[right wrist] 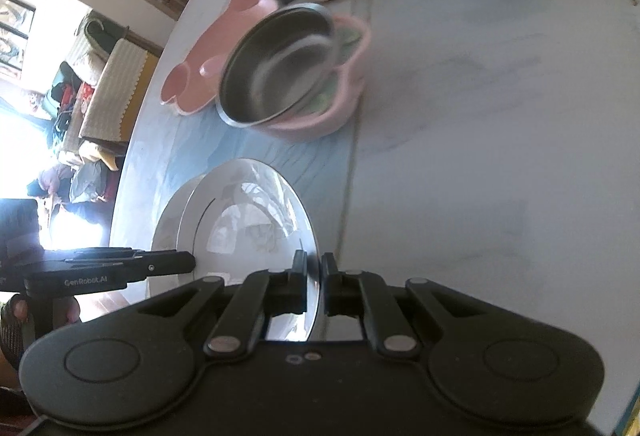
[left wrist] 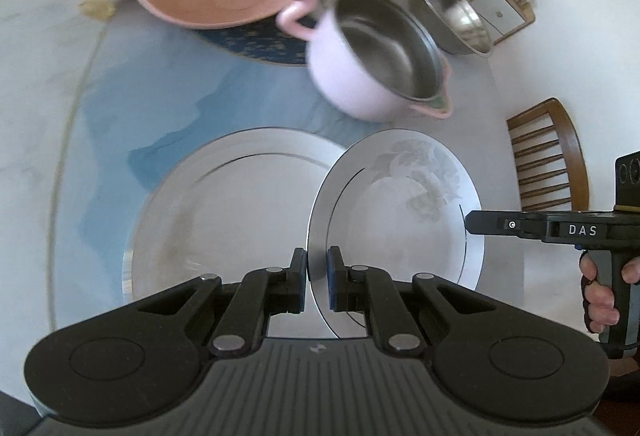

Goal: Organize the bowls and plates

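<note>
On the table (left wrist: 48,84), two white plates (left wrist: 224,204) (one gripped by both grippers' fingers (left wrist: 298,272)) and four bowls.

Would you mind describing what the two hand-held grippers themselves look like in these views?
Both are matte black plastic. The left hand-held gripper has two linked fingers with silver pivot rivets, blue pads, round side housings and a ribbed body. The right hand-held gripper is built alike; seen from the side, it carries white "DAS" lettering above a pistol-style handle.

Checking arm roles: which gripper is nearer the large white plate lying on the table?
Left. The left gripper, gripping the floral plate's rim, overlaps the large white plate; the right gripper grips the far rim.
</note>
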Action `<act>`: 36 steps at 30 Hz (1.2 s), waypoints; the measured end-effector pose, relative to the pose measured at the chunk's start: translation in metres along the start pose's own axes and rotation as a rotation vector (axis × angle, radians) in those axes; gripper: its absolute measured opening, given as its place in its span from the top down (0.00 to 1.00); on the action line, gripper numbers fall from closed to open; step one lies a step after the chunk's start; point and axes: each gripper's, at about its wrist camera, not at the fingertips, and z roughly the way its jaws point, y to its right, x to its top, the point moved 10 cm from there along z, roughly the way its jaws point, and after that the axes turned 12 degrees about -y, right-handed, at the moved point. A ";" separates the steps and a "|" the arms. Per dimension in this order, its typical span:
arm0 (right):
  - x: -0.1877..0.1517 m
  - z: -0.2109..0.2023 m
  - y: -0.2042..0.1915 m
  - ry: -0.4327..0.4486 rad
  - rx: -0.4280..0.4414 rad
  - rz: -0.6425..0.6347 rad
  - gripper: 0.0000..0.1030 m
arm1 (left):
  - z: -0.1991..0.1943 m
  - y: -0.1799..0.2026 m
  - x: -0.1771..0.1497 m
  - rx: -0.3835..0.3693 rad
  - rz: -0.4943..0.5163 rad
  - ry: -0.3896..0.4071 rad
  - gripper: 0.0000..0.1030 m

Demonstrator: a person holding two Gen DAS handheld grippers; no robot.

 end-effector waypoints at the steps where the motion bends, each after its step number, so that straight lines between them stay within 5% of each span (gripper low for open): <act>1: 0.000 0.004 -0.005 -0.003 -0.001 -0.005 0.93 | -0.002 -0.007 -0.002 0.000 -0.005 0.000 0.91; 13: -0.008 0.039 -0.035 -0.035 -0.002 -0.001 0.93 | -0.008 -0.051 -0.018 0.016 -0.015 -0.021 0.91; 36: -0.010 0.046 -0.033 -0.029 -0.018 0.033 0.94 | 0.004 -0.061 -0.015 0.050 0.045 -0.059 0.92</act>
